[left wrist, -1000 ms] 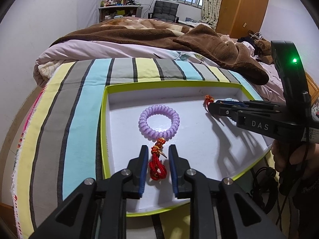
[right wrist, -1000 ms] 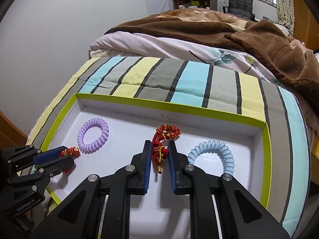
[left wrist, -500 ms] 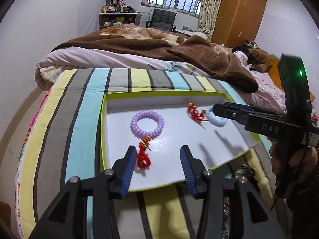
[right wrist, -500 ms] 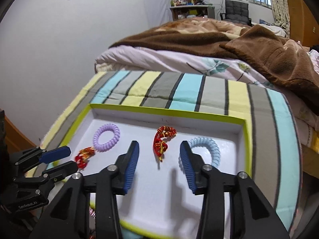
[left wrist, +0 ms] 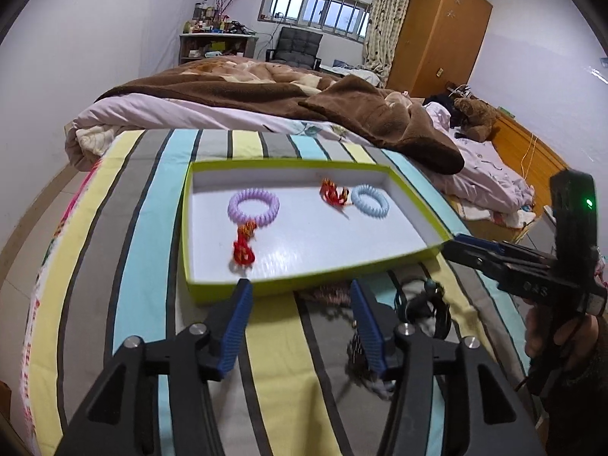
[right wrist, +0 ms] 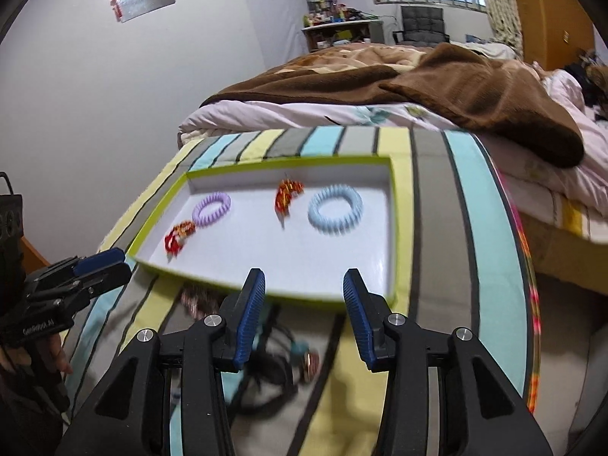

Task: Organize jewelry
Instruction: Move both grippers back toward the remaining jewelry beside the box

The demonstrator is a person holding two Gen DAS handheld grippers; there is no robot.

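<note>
Glossy white tray floor [left wrist: 334, 239]; striped cloth bedcover [left wrist: 140, 266].

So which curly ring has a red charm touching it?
The purple coil ring, at the tray's left end. A red knotted charm lies against its near edge. The blue coil ring sits right, a small gap from the other red charm.

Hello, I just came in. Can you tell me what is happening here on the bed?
A person holds a gripper in each hand and is sorting jewelry into a shallow green-edged box on a striped blanket. In it lie a purple coil bracelet, a blue coil bracelet and two red cord charms. The left gripper is opening and the right gripper is open; both are empty, over a tangle of dark jewelry outside the box.
</note>
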